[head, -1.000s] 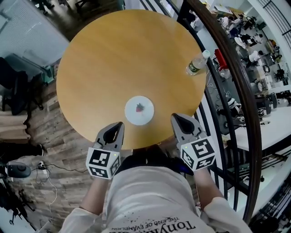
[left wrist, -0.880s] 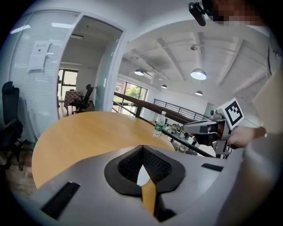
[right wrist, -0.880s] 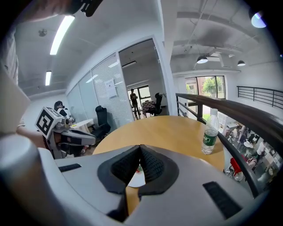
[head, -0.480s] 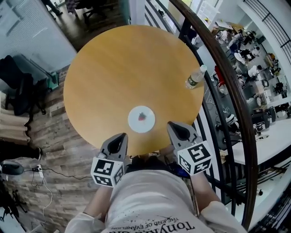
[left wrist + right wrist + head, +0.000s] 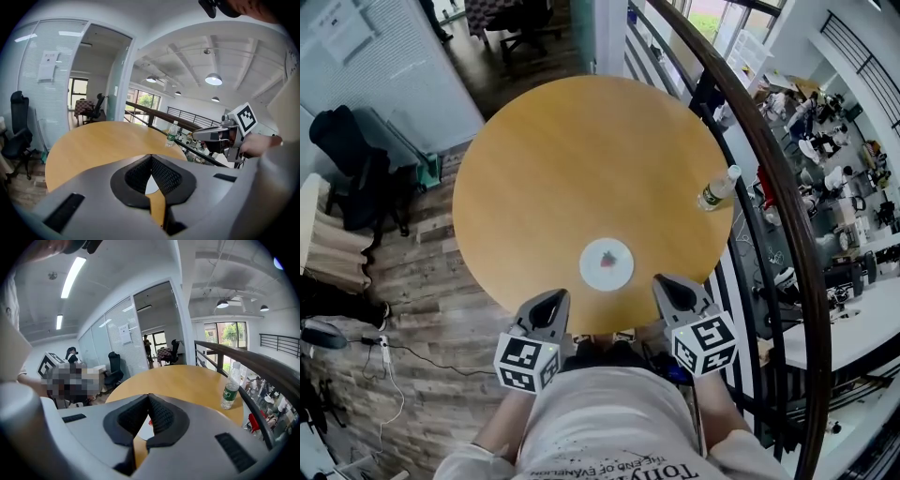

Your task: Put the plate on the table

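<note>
Wood-topped round table (image 5: 581,169) is carrying the small round white plate (image 5: 607,264); both grippers are staying off it, shut & empty.

Plate is lying flat close to the table's near edge, plain white w/ a small red spot at its centre. Left gripper (image 5: 546,305) & right gripper (image 5: 667,289) are hovering at that edge, one on each side of the plate, jaws meeting tip to tip w/ nothing between. Clear plastic water bottle (image 5: 717,188) w/ green label is standing upright by the right rim, well apart from the plate.

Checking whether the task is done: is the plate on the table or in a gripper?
On the table. The plate lies flat near the table's near edge; left gripper and right gripper are shut, apart from it.
</note>
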A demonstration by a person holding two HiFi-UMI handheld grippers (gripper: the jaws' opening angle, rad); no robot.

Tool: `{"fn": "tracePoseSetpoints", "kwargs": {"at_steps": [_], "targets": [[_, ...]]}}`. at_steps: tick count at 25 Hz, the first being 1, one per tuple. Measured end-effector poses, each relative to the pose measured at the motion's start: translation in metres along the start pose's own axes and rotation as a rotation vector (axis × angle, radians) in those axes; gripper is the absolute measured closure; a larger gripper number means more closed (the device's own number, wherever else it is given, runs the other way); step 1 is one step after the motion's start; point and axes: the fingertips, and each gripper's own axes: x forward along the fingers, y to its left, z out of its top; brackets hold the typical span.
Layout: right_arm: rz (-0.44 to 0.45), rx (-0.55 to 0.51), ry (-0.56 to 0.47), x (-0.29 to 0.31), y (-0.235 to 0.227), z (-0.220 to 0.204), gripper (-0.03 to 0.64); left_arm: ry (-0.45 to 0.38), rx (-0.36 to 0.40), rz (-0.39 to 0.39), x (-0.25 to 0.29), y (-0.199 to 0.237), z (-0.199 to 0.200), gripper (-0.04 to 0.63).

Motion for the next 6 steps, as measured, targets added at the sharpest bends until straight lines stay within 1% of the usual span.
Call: {"fn": "tracePoseSetpoints", "kwargs": {"at_steps": [6], "targets": [[-0.001,-0.011,-0.010,-0.0001,0.0030,0.0046,0.597,0.010,0.013,-0.003,-0.0006,-0.0019,-0.0065,0.571]]}}
